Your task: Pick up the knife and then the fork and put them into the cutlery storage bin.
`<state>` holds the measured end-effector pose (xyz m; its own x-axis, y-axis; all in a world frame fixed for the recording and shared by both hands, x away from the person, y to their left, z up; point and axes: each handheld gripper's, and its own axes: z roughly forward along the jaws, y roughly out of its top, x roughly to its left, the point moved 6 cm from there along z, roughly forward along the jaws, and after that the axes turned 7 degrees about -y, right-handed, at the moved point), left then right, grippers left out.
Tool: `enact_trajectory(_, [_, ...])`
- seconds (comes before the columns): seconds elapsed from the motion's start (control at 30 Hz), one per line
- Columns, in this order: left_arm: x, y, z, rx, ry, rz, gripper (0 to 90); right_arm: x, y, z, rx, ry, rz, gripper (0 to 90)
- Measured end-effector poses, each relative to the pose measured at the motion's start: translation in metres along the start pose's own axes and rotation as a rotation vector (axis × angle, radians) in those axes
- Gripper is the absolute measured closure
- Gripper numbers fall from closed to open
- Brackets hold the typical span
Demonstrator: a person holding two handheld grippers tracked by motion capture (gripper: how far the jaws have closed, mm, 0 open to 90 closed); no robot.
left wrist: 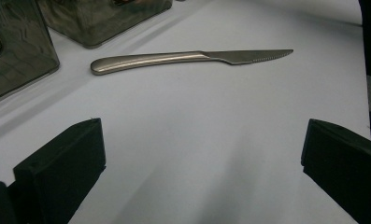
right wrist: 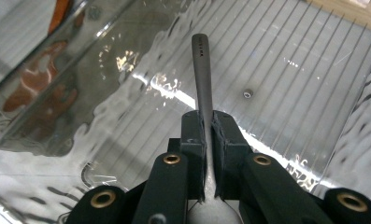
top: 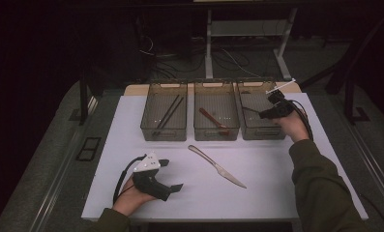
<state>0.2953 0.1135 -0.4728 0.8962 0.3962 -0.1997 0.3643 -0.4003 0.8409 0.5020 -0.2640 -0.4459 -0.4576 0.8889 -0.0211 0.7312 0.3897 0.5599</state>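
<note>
Spoon (right wrist: 201,79) handle sits pinched in right claw (right wrist: 207,135) over bin (right wrist: 286,70).

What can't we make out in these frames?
- Utensil in the right tool, right gripper view: its working end is cut off by the bottom edge, behind the jaws; spoon or fork unclear.
- Same utensil, high view: too small and dark over the right bin.
- Left bin, left gripper view: cut off by the frame's edge; contents unreadable.
</note>
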Motion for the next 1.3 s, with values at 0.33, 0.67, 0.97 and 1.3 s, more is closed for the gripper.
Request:
enact_trajectory(0.33, [0.0,0.0,0.0,0.002,-0.001,0.001,0.0,-0.003,0.005,-0.008,-0.058,0.014,0.036,57.8])
enact_trajectory(0.67, [0.0,0.0,0.0,0.0,0.0,-0.002,0.0,-0.004,0.006,-0.031,-0.128,0.028,0.057,42.9])
enact_trajectory(0.97, [0.0,0.0,0.0,0.0,0.002,-0.001,0.0,0.014,0.004,-0.062,-0.202,0.048,0.007,39.6])
enact_trajectory(1.3, [0.0,0.0,-0.001,-0.001,0.005,-0.002,0.0,0.047,-0.014,-0.086,-0.285,0.112,-0.036,37.6])
